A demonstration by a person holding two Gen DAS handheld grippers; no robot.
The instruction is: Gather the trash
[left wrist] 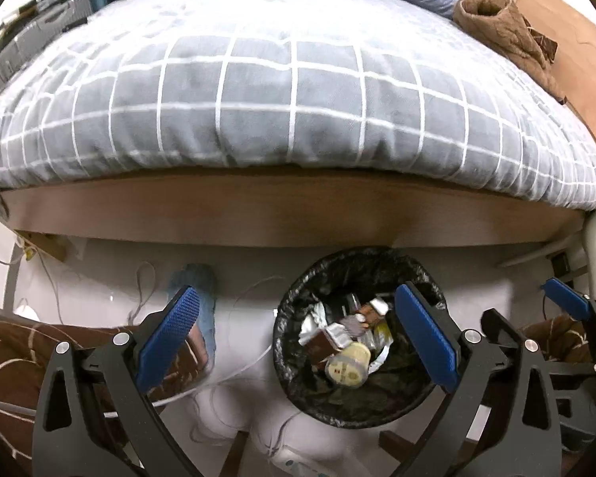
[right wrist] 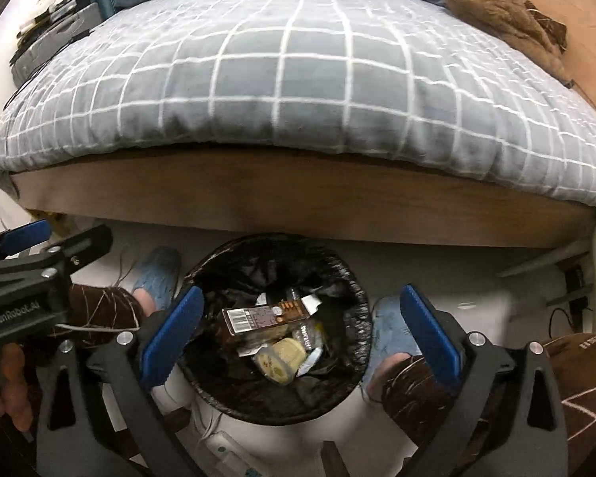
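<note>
Trash bin [right wrist: 274, 330] is the landmark here: black-lined, on the floor right at the foot of the bed [right wrist: 298, 79], and it's already holding the goods. Inside I can see a brown carton with a barcode [right wrist: 258, 318], a round yellowish lid [right wrist: 280, 359] and some foil wrappers [left wrist: 318, 318].

Both my grippers hang above it. My right gripper [right wrist: 298, 330] is spread wide with the bin mouth framed between its blue pads, nothing in it. My left gripper [left wrist: 298, 334] is just as wide and empty, sitting off toward the bin's left side, so only its right finger hangs over the rim.

My guess is the collecting part is mostly done, and I can't spot loose trash on the floor near the bin. What could go sideways: white cables [left wrist: 234, 373] run along the floor just left of the bin, and my slippered feet [right wrist: 393, 334] flank it, so a careless swing could snag a cable or knock the light bin over and dump everything.
</note>
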